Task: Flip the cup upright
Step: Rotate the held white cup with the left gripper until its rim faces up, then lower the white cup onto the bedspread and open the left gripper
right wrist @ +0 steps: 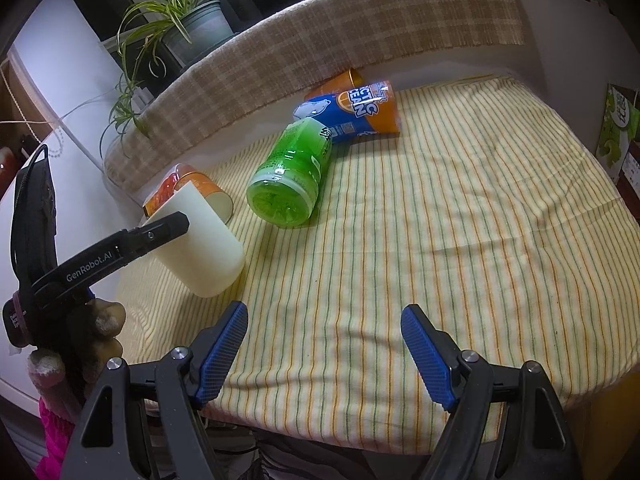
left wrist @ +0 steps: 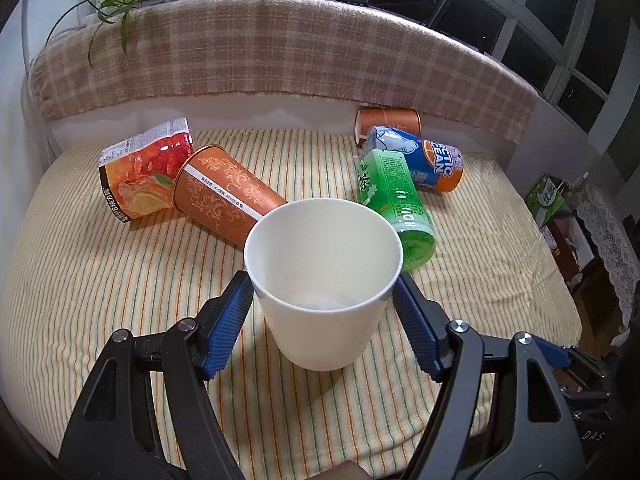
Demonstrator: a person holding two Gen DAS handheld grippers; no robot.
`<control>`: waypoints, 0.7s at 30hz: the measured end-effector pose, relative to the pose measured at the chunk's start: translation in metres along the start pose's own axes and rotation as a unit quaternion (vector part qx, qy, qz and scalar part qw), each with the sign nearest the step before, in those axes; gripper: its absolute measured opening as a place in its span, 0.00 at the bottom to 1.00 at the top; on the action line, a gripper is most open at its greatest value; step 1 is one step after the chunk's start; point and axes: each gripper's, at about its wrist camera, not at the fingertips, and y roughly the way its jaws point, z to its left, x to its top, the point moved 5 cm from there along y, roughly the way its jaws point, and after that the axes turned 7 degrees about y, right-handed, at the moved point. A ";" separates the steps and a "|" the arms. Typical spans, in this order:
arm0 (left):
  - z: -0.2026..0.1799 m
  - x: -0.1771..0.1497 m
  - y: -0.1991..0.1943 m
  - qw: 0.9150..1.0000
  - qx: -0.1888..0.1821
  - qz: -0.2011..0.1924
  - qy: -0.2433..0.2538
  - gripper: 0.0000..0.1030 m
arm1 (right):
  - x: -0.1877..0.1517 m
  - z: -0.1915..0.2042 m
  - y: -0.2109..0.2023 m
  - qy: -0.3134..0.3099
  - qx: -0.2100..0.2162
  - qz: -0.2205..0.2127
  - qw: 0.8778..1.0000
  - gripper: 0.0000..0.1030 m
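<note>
The left gripper reaches forward low over the surface, jaws set wide on either side of the white cup; whether the pads press its wall I cannot tell. The cup stands mouth up on the striped cloth, slightly tilted in the right view. The right gripper hovers beside it, jaws wide and empty, with the cup ahead to its left. Behind lie a red pouch, an orange cup, a green bottle and a blue can. A plaid blanket covers the back edge, with a plant and dark windows beyond.
</note>
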 end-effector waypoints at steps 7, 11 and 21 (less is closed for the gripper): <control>0.000 -0.003 -0.001 1.000 -0.001 0.000 0.003 0.72 | 0.001 0.001 -0.002 -0.009 -0.013 -0.008 1.000 0.79; 0.001 -0.005 -0.002 1.000 -0.005 0.002 0.002 0.72 | 0.000 0.002 -0.001 -0.008 -0.014 -0.007 1.000 0.79; 0.000 -0.007 -0.005 1.000 -0.028 0.005 -0.004 0.73 | -0.001 0.003 -0.002 -0.009 -0.015 -0.007 1.000 0.79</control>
